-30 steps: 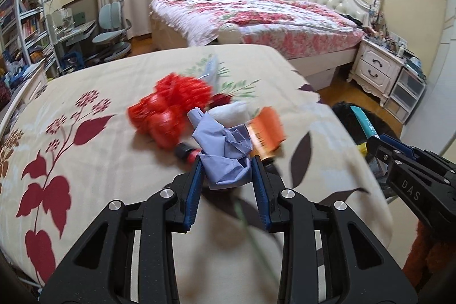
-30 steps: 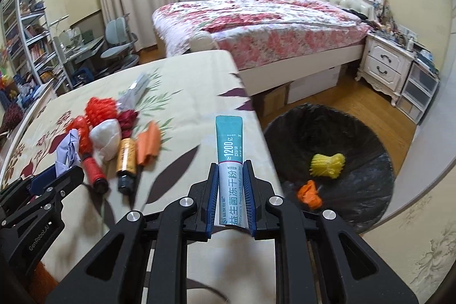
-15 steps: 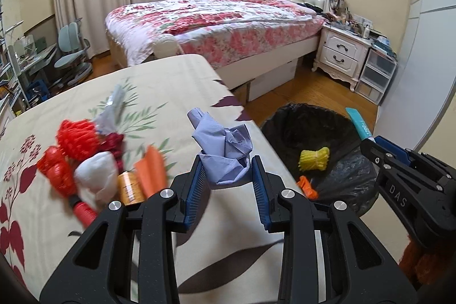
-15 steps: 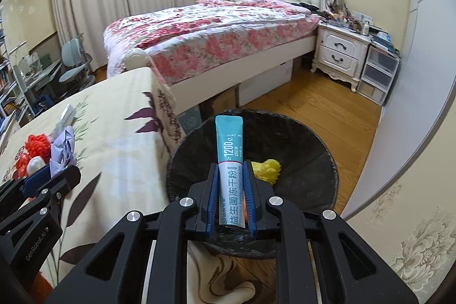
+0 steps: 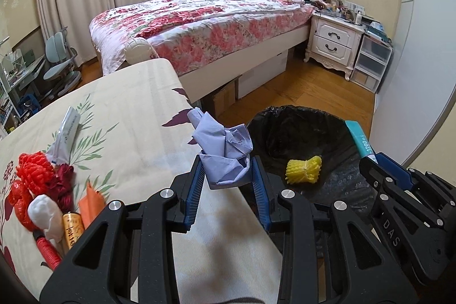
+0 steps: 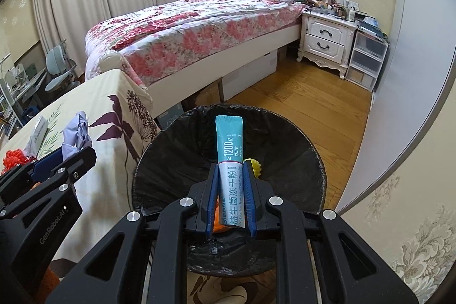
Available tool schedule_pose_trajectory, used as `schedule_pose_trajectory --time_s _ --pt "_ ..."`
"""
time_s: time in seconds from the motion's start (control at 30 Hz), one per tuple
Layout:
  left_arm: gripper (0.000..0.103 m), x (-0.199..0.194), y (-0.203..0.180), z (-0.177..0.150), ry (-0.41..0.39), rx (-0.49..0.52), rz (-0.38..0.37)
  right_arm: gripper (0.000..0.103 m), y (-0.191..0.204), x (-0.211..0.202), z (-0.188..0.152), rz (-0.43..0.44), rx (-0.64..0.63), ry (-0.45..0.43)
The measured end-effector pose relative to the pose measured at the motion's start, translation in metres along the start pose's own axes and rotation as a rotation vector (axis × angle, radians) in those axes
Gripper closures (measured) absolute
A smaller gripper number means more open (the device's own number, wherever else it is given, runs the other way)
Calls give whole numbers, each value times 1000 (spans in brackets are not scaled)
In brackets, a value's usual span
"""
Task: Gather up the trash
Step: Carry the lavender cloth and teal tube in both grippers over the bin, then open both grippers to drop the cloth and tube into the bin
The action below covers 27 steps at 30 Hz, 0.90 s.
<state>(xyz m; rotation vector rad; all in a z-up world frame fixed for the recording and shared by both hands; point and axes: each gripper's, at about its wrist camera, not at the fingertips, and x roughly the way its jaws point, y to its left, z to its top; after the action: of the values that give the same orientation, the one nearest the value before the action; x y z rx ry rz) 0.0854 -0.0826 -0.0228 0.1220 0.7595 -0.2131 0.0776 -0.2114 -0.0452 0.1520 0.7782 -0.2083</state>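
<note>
Bedroom light falls across a tabletop (image 5: 136, 110) draped in a leaf-print cloth, with a black-lined bin (image 6: 176, 144) standing on the wooden floor just beside its edge. Over the bin's mouth the right gripper (image 6: 230, 190) is clamped on a teal powder sachet (image 6: 229, 144), which stands upright between the jaws. The left gripper (image 5: 226, 178) is clenched on a crumpled blue paper wad (image 5: 221, 146), and it sits over the tabletop's edge just short of the bin's rim — not yet over the opening.

Inside the bin lie a yellow foam net (image 5: 303, 170) and something orange, mostly hidden. Farther from the bin, more rubbish waits on the tabletop: red foam nets (image 5: 31, 170), a white wad (image 5: 45, 211), a small brown bottle (image 5: 72, 228), an orange wrapper (image 5: 91, 204) and a pale sachet (image 5: 67, 133).

The risk looks greatest on the left: letting go now would likely drop the light paper onto the cloth or down the gap beside the bin. The sachet may cling to one jaw pad and tip sideways on release. The two grippers are close — crowding over the bin could knock them together.
</note>
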Motion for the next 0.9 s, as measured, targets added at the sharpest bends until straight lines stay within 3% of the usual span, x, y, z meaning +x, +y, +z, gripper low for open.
schedule_pose_trajectory --time_s 0.7,0.9 --pt "70 29 -16 10 39 44 7 85 -17 17 5 -37 34 14" --pt "56 28 -19 10 29 57 14 83 -19 19 6 -47 42 15"
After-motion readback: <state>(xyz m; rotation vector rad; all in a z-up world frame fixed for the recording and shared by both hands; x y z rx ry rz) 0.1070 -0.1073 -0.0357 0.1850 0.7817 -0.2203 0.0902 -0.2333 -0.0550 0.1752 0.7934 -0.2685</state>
